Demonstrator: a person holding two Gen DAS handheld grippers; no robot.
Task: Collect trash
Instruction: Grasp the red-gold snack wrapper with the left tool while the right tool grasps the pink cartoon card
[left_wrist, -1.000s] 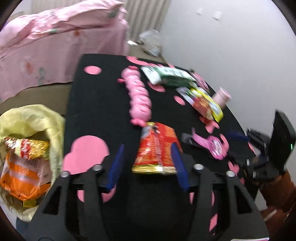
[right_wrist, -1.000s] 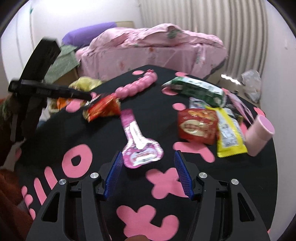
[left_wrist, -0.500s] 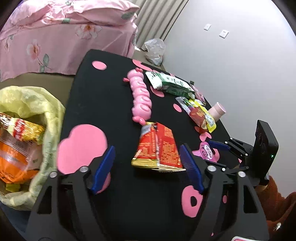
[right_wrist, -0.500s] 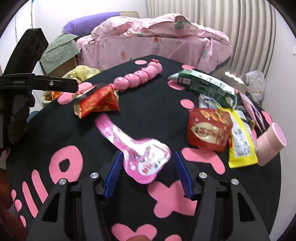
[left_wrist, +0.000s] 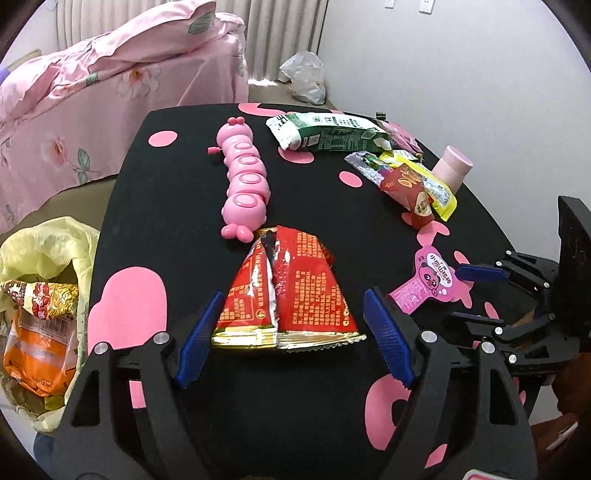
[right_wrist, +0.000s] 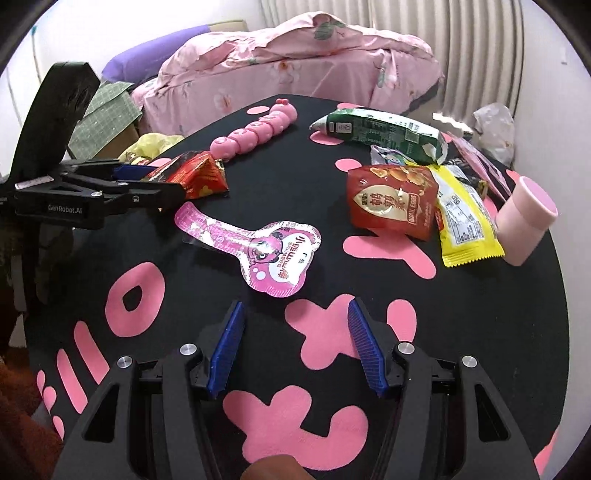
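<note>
My left gripper (left_wrist: 291, 325) is open, its blue fingers on either side of the near end of a red snack wrapper (left_wrist: 288, 295) lying on the black table (left_wrist: 166, 206). The wrapper also shows in the right wrist view (right_wrist: 195, 177), with the left gripper (right_wrist: 144, 181) around it. My right gripper (right_wrist: 295, 343) is open and empty, just short of a pink guitar-shaped packet (right_wrist: 266, 247). A yellow trash bag (left_wrist: 40, 295) with wrappers inside hangs off the table's left edge.
A pink caterpillar toy (left_wrist: 243, 173) lies mid-table. A green-white pouch (right_wrist: 376, 133), a red snack bag (right_wrist: 391, 201), a yellow packet (right_wrist: 465, 229) and a pink cup (right_wrist: 524, 221) lie at the right. A pink bed (right_wrist: 295, 62) stands behind the table.
My left gripper has opened wider and moved forward around the red wrapper. My right gripper has drawn back a little from the pink packet, which now lies ahead of its fingertips.
</note>
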